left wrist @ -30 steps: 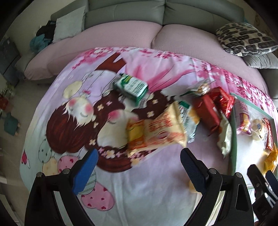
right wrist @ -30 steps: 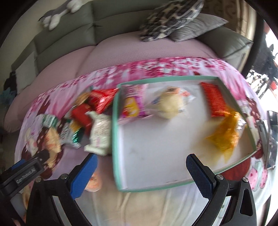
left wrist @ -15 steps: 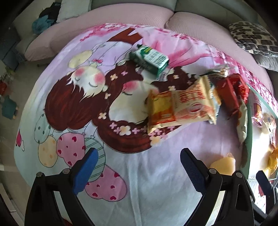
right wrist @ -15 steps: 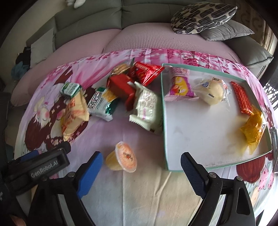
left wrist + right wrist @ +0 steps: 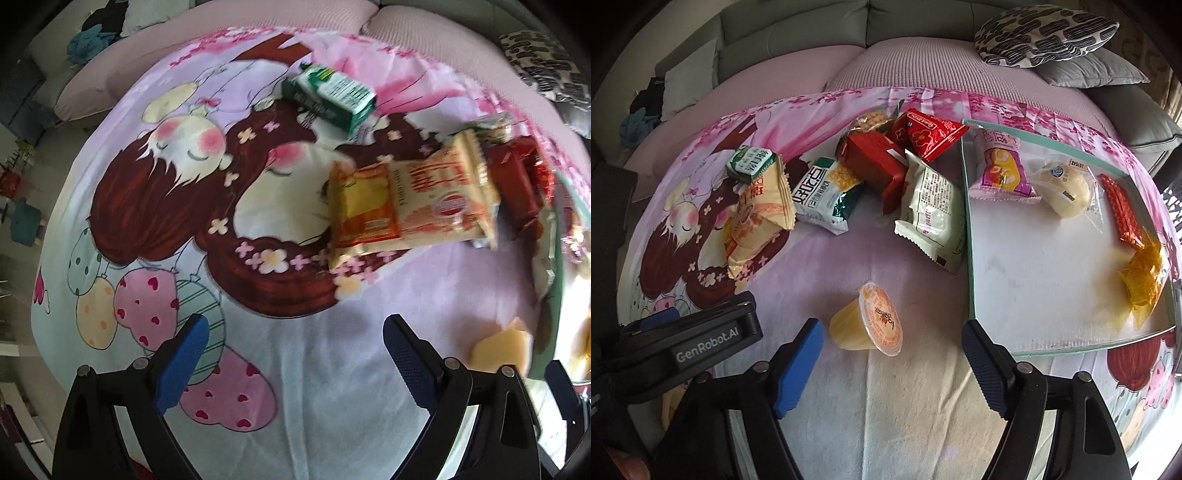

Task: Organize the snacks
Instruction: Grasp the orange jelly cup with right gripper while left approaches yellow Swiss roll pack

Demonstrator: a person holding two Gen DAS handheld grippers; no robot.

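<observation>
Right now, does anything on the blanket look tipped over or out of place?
Yes. The jelly cup lies tipped on its side, alone on the blanket, apart from the snack pile and outside the tray. Its lid looks sealed and nothing has spilled. The right gripper is closing just in front of it, not touching.

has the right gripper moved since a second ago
Yes. In the right wrist view the right gripper has swung left, away from the tray it faced, and now frames the jelly cup, jaws closing but not touching it.
</observation>
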